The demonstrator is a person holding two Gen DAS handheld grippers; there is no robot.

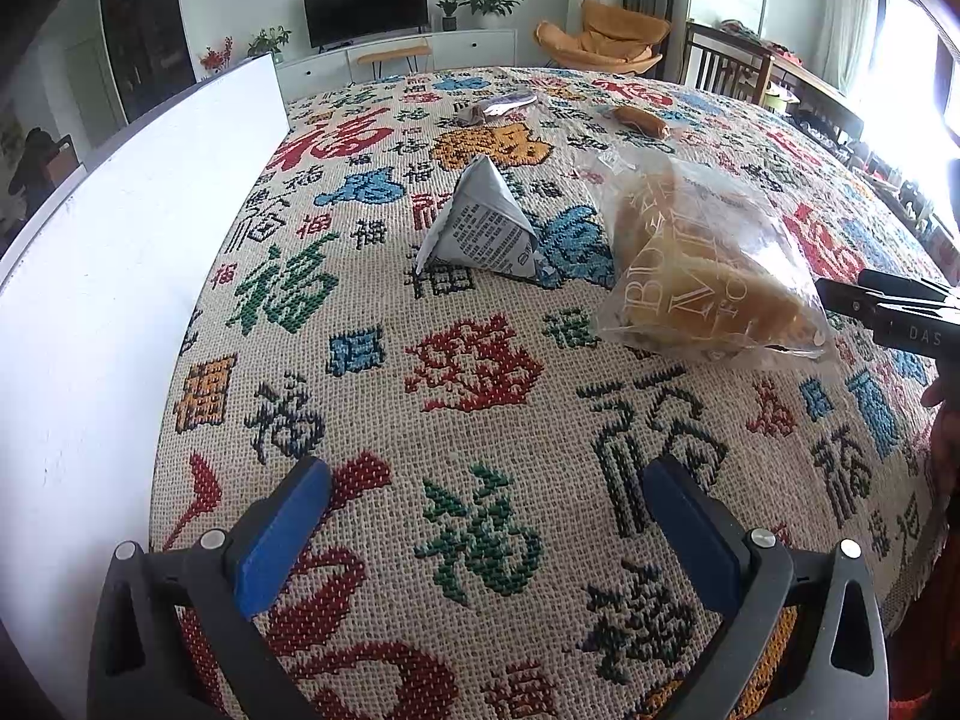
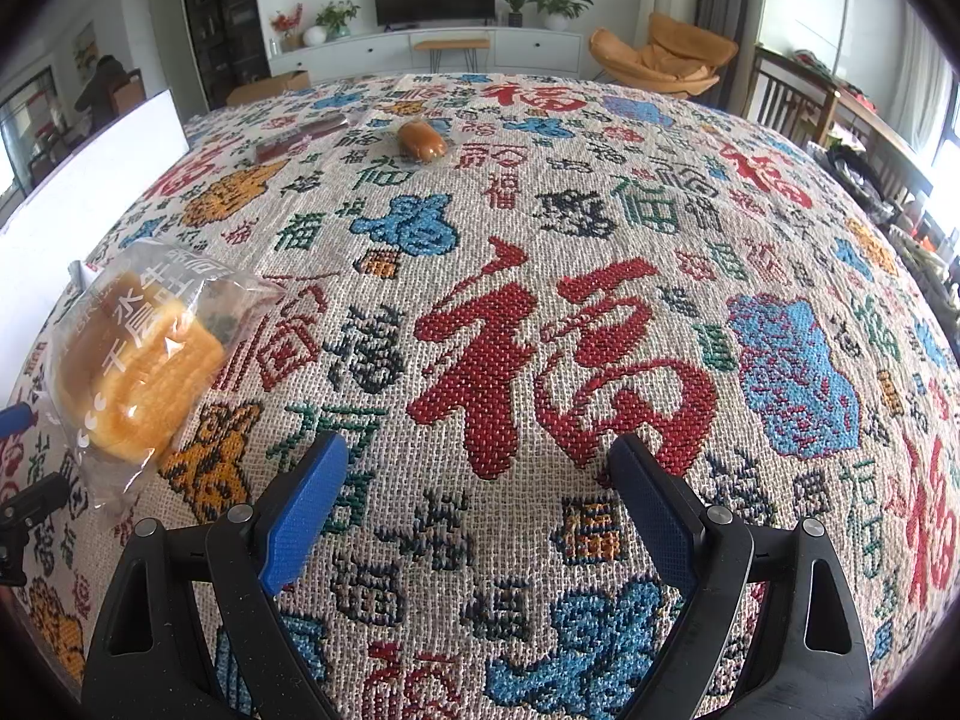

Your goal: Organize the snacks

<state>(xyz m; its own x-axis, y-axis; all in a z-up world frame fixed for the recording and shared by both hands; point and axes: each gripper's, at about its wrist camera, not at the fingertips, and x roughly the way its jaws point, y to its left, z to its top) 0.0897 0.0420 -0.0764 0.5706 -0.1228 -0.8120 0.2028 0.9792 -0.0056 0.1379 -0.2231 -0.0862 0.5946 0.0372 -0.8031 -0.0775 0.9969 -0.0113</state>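
A clear bag of golden bread [image 1: 702, 264] lies on the patterned tablecloth [image 1: 468, 396], and shows at the left of the right wrist view [image 2: 144, 360]. Just left of it stands a silver pyramid-shaped pack [image 1: 480, 228]. Farther back lie a small brown bun in clear wrap [image 1: 642, 120] [image 2: 423, 138] and a dark wrapped snack [image 1: 498, 105] [image 2: 300, 135]. My left gripper [image 1: 489, 534] is open and holds nothing, short of the pyramid pack. My right gripper [image 2: 480, 510] is open over bare cloth, with the bread bag to its left.
A white board [image 1: 120, 270] [image 2: 90, 162] stands along the table's left edge. Wooden chairs [image 1: 726, 66] and a cluttered side table are at the right. A TV cabinet [image 2: 432, 48] and an orange armchair [image 2: 666, 60] lie beyond the far edge.
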